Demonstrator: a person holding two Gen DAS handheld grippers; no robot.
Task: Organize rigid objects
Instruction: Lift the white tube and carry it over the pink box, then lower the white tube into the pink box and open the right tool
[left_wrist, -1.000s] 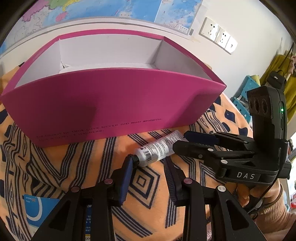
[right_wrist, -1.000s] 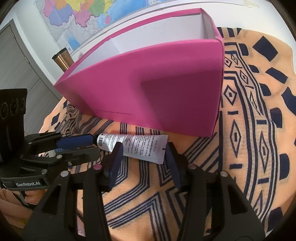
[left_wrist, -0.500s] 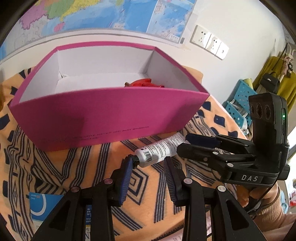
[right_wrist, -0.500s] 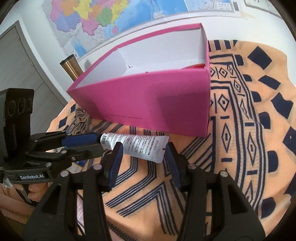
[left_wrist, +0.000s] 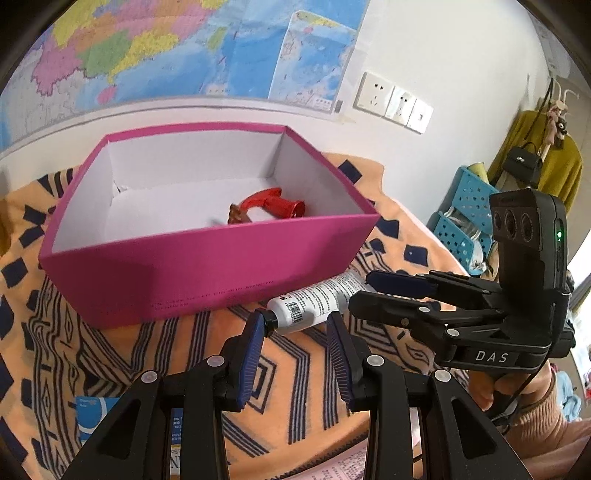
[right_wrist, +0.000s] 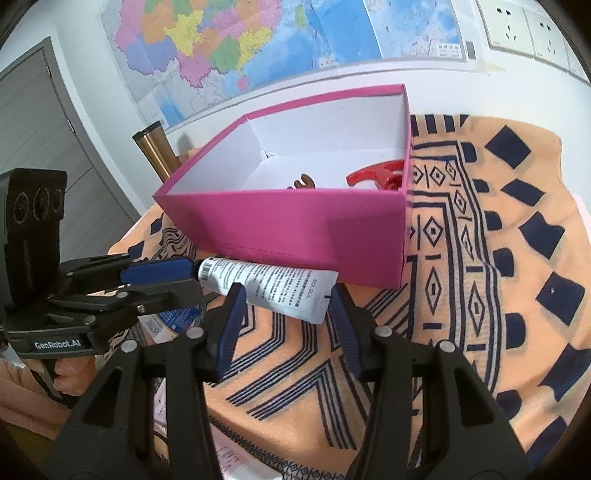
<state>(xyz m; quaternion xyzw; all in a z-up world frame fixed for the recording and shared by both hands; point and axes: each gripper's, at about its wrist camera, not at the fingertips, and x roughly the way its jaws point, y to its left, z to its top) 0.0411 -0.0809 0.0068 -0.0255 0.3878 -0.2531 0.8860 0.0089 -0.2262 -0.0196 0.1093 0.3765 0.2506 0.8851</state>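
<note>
Looking through the left camera, I see my left gripper (left_wrist: 297, 325) pinching only the cap end of the white tube (left_wrist: 319, 302), narrow jaws, just in front of the pink box (left_wrist: 207, 273); that small hold could slip. From the right camera, my right gripper (right_wrist: 286, 306) clamps the tube's flat end, so uneven lifting might knock it against the box's near wall.
</note>
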